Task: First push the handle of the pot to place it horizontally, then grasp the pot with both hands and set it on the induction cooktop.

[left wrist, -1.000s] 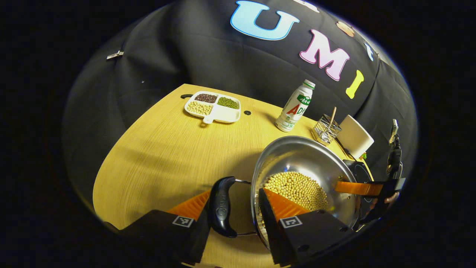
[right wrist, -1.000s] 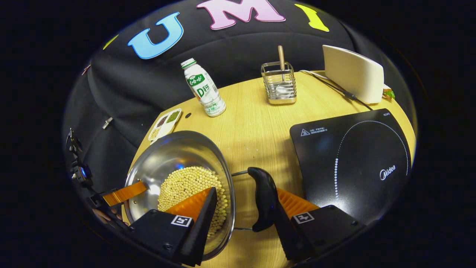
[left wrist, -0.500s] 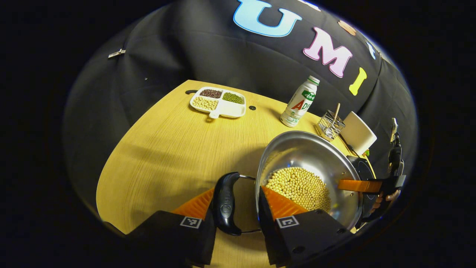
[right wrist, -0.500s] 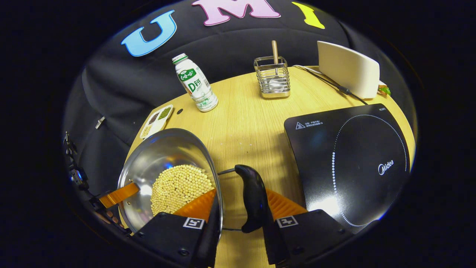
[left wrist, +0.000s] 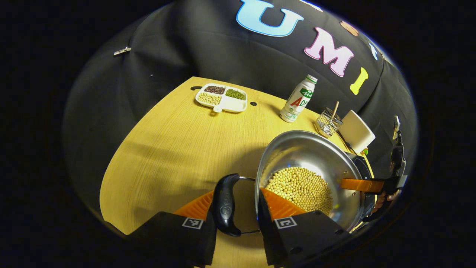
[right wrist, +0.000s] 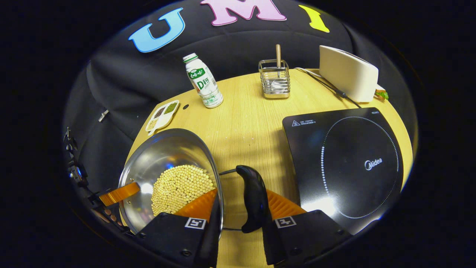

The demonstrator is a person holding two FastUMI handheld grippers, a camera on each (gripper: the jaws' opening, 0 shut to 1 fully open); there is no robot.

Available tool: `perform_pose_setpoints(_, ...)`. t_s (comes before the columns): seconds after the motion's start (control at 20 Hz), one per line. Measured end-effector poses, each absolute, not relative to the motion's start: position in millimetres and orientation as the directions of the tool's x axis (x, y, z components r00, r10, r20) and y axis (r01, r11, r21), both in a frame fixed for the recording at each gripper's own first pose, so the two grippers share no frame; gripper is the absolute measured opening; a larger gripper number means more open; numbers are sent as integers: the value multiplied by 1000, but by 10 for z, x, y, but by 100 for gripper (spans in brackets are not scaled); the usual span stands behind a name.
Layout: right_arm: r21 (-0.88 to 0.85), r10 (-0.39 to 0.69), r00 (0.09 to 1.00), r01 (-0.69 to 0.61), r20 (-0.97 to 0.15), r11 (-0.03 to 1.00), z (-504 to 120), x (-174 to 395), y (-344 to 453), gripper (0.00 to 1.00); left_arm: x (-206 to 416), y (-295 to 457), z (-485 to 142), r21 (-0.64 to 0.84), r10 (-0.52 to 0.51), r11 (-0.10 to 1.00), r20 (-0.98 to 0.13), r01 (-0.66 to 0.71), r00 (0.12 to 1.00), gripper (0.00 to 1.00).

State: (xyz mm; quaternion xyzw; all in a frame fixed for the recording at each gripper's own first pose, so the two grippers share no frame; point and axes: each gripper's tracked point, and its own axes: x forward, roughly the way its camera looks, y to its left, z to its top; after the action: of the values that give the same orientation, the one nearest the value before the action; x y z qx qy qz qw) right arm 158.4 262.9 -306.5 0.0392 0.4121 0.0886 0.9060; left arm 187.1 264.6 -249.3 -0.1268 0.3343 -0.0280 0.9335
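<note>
Both grippers (left wrist: 238,208) (right wrist: 241,208) clamped on pot (left wrist: 316,156) handles (left wrist: 225,204) (right wrist: 253,197); one cooktop (right wrist: 342,163).

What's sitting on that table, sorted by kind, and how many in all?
Pot: 1
Cooktop: 1
Bottle: 1
Wire basket: 1
Divided dish: 1
White box: 1
Total: 6
</note>
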Motion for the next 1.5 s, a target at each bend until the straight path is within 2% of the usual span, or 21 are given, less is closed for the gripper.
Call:
perform_pose_setpoints(0.4, 150, 213, 663, -152, -718, 977, -2442, 1184, 2342, 52, 1368, 2311, -1993, -262, -127, 964, -588, -39, 799, 54)
perform_pose_setpoints(0.75, 155, 190, 701, -114, -688, 981, -2164, 935, 1818, 52, 1235, 1811, -1814, -240, -158, 971, -566, 22, 809, 54)
perform_pose_setpoints(0.95, 154, 164, 732, -81, -662, 985, -2017, 916, 1439, 52, 1274, 1434, -1770, -233, -182, 971, -565, 55, 805, 54)
perform_pose_setpoints(1.2, 147, 137, 726, -50, -673, 988, -1945, 934, 941, 52, 1354, 948, -1774, -218, -203, 972, -576, 90, 792, 54)
perform_pose_setpoints(1.5, 135, 142, 725, -67, -674, 988, -1860, 1135, 371, 52, 1462, 368, -1844, -233, -197, 970, -586, 70, 786, 54)
